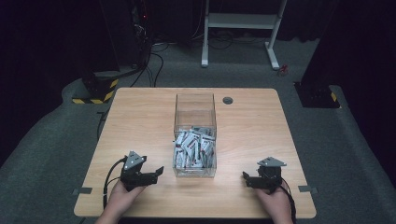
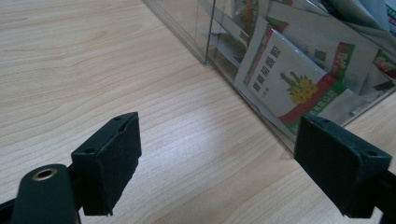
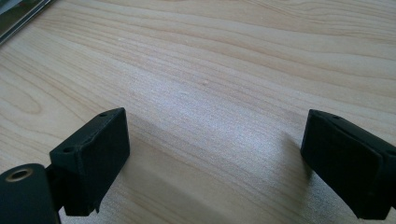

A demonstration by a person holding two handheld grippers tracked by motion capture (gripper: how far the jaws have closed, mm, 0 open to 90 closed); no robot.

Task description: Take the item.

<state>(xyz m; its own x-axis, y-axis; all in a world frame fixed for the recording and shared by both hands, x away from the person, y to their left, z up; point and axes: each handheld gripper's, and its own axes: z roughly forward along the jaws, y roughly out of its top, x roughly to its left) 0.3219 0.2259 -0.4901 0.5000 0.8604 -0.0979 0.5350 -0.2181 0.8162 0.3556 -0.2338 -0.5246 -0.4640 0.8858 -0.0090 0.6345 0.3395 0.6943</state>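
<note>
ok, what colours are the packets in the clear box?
Packets: white with red and green bands and a yellow flower. Clearest in the left gripper view.

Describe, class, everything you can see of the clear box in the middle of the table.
The clear box is a tall, open-topped container with see-through walls that look like acrylic or hard plastic. It stands upright at the middle of the wooden table, its long side running away from the person. Its near half holds a loose heap of white sachets with red and green print, some pressed against the near wall; the far half looks empty. The left hand-held gripper, jaws open, sits close beside it, not touching.
</note>
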